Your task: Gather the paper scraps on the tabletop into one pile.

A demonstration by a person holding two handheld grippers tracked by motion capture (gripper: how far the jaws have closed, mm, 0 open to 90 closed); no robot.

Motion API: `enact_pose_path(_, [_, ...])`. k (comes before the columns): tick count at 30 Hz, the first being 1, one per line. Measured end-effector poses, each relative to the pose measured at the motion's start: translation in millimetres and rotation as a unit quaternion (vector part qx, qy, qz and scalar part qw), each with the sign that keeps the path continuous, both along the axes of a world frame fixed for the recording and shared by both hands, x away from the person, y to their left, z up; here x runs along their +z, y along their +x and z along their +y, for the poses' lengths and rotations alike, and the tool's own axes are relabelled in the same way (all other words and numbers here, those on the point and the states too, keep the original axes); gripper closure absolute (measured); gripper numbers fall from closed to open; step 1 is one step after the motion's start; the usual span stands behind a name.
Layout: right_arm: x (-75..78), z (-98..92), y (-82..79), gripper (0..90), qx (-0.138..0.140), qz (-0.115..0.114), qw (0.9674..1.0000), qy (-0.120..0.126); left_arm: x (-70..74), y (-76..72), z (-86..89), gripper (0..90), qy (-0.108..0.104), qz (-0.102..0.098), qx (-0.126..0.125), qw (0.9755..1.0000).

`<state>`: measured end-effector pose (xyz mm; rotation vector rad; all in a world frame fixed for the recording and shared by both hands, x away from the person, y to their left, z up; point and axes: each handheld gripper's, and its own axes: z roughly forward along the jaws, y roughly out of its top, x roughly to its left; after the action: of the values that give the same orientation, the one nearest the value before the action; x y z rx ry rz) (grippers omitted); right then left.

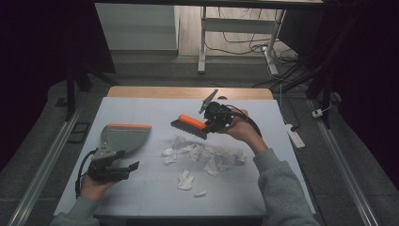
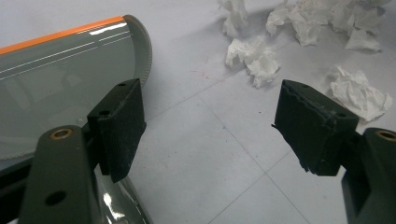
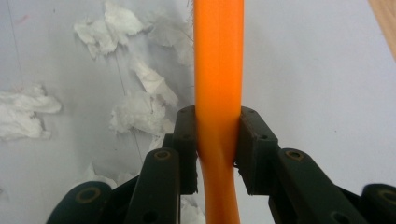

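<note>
A hand brush [image 1: 189, 125] with an orange back and dark bristles hangs over the white table top, above the far edge of a scatter of crumpled white paper [image 1: 207, 155]. My right gripper [image 1: 217, 120] is shut on its orange handle [image 3: 218, 74], which runs up between the pads. A grey dustpan [image 1: 123, 136] with an orange lip lies flat at the left. My left gripper [image 1: 131, 167] rests near the pan's handle end, open with nothing between its fingers. In the left gripper view the dustpan [image 2: 56, 79] lies beside the left jaw and paper wads [image 2: 254, 58] lie ahead.
The white sheet [image 1: 141, 197] covers a wooden table whose bare far edge [image 1: 188, 92] shows. Two more paper scraps [image 1: 186, 180] lie nearer the front. Beyond the table stand metal desk legs [image 1: 202, 42] and floor cables [image 1: 291, 70]; rails run along both sides.
</note>
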<state>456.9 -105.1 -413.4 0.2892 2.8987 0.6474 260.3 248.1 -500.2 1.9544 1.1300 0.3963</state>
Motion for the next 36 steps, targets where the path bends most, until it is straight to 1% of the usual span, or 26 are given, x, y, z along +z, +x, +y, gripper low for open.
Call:
enact_pose_path(1, [1.2, -1.9, 0.7, 71.2, -0.001, -0.003, 1.0, 0.007, 0.0, 0.0, 0.1, 25.1, 0.0, 0.0, 0.0, 1.0])
enact_pose_path(4, [4.8, -4.5, -1.8, 71.2, -0.019, -0.005, 0.9997, 0.018, -0.1, 0.2, 0.5, 25.1, 0.0, 0.0, 0.001, 1.0])
enact_pose_path(6, [7.1, -4.4, -4.3, 71.2, -0.03, 0.0, 0.9993, 0.023, -0.3, 0.4, 0.6, 25.1, 0.0, 0.0, 0.002, 1.0])
enact_pose_path(10, [10.9, -1.0, -12.3, 71.2, -0.038, 0.008, 0.9987, 0.033, -0.3, 0.2, 0.9, 25.1, 0.0, 0.0, 0.002, 1.0])
enact_pose_path(15, [12.8, 11.1, -28.4, 71.2, -0.05, 0.028, 0.9965, 0.061, -0.5, 0.4, 1.8, 25.1, -0.002, 0.0, 0.004, 1.0])
enact_pose_path(17, [12.1, 19.7, -36.9, 71.2, -0.06, 0.038, 0.9952, 0.067, -0.5, 0.4, 2.3, 25.1, -0.002, 0.0, 0.004, 1.0])
enact_pose_path(19, [9.9, 29.5, -44.8, 71.2, -0.075, 0.055, 0.9933, 0.068, -0.5, 0.2, 2.4, 25.1, -0.002, 0.0, 0.005, 1.0])
enact_pose_path(20, [8.5, 34.1, -47.9, 71.2, -0.084, 0.066, 0.9917, 0.071, -0.5, 0.2, 2.2, 25.1, -0.002, 0.0, 0.005, 1.0])
enact_pose_path(21, [6.8, 39.1, -50.8, 71.2, -0.096, 0.083, 0.9889, 0.077, -0.5, 0.1, 2.1, 25.1, -0.002, 0.0, 0.005, 1.0])
enact_pose_path(23, [2.7, 49.1, -55.3, 71.2, -0.103, 0.104, 0.9858, 0.082, -0.4, -0.1, 1.9, 25.1, -0.001, -0.001, 0.005, 1.0])
enact_pose_path(24, [0.6, 54.6, -57.5, 71.2, -0.102, 0.109, 0.9855, 0.08, -0.3, -0.2, 1.9, 25.1, -0.001, -0.002, 0.005, 1.0])
enact_pose_path(26, [-3.9, 67.6, -63.4, 71.2, -0.105, 0.125, 0.9833, 0.081, -0.3, -0.3, 2.0, 25.1, -0.002, -0.002, 0.005, 1.0])
enact_pose_path(29, [-14.8, 87.4, -68.0, 71.2, -0.097, 0.135, 0.9834, 0.073, -0.3, -0.3, 2.4, 25.1, -0.002, -0.002, 0.005, 1.0])
enact_pose_path(31, [-24.8, 98.5, -68.5, 71.2, -0.096, 0.149, 0.9821, 0.064, -0.3, -0.5, 2.8, 25.1, -0.002, -0.002, 0.005, 1.0])
enact_pose_path(35, [-43.1, 111.9, -70.1, 71.2, -0.09, 0.166, 0.9809, 0.048, -0.6, -0.3, 3.3, 25.1, -0.002, -0.002, 0.005, 1.0])
enact_pose_path(36, [-46.8, 113.1, -70.2, 71.2, -0.088, 0.166, 0.9814, 0.041, -0.8, -0.2, 3.4, 25.1, -0.002, -0.002, 0.005, 1.0])
